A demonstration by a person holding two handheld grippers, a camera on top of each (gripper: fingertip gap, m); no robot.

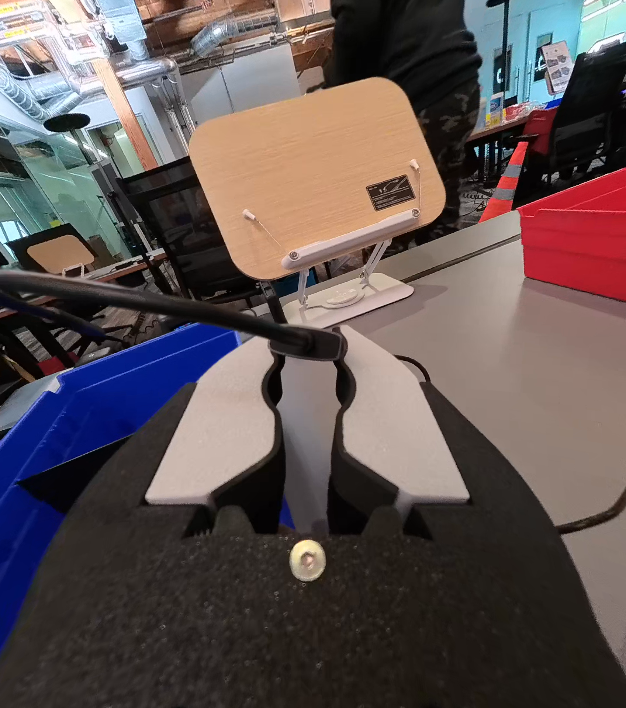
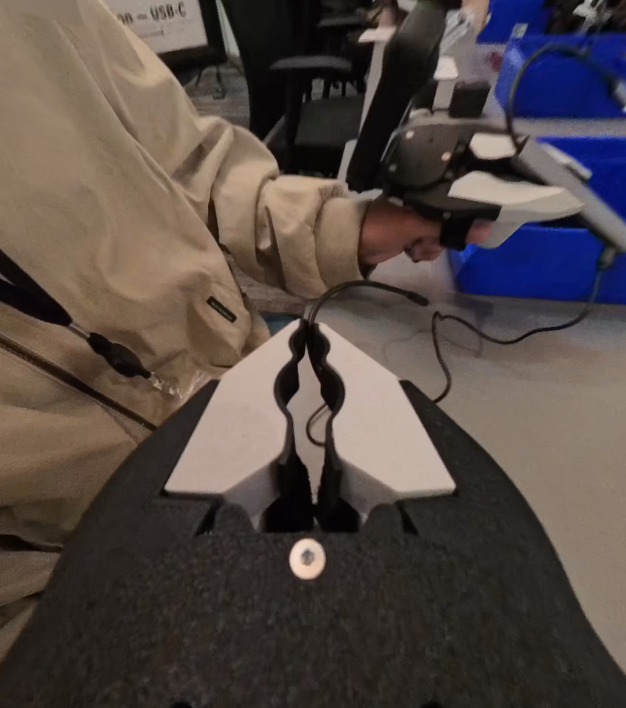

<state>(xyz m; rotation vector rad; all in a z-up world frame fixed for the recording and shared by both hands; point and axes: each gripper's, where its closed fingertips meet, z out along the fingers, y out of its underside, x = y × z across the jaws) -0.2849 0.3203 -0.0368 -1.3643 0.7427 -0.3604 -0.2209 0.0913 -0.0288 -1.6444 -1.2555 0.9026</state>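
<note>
The left claw pinches a black cable plug at frame centre by its very tips, the right claw clenches the thin cable; either could slip free under tension.

We see both views evenly lit from overhead indoor lighting, bright without harsh glare. The tilted light wooden book stand throws a soft shadow across the grey table top. Wide-angle distortion bends lines near the frame edges, and the dark foreground at the bottom is soft. In the right wrist view the blue plastic bins look blurred, perhaps from motion.
</note>
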